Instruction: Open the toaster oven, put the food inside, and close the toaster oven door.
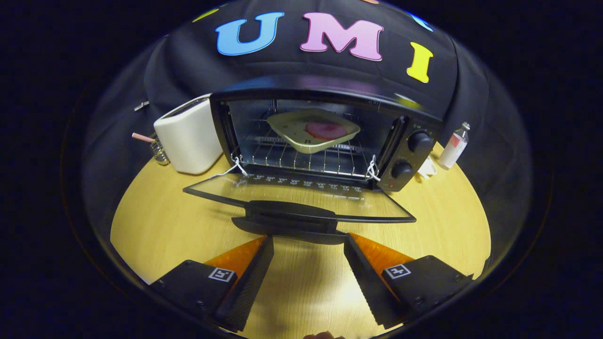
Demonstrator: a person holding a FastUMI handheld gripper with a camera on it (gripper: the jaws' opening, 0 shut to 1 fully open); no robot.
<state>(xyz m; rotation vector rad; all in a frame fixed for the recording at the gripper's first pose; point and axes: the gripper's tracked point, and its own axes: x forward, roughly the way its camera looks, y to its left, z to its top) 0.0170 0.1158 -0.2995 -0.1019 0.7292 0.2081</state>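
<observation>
Tongs (308, 245) spread open, empty, tips just short of handle (289, 217) on dropped-down door (301, 197); beyond, plate (312, 130) with food (326, 129) inside oven (325, 136) on rack.

text: I read none | door (301, 195) ahead of fingers: print row too blurred | bottle (453, 147) label: illegible | finger tags: patterns only

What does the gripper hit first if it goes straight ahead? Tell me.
The open gripper would likely first meet the door handle of the lowered oven door, just ahead of its fingertips; the exact gap is unclear.
</observation>
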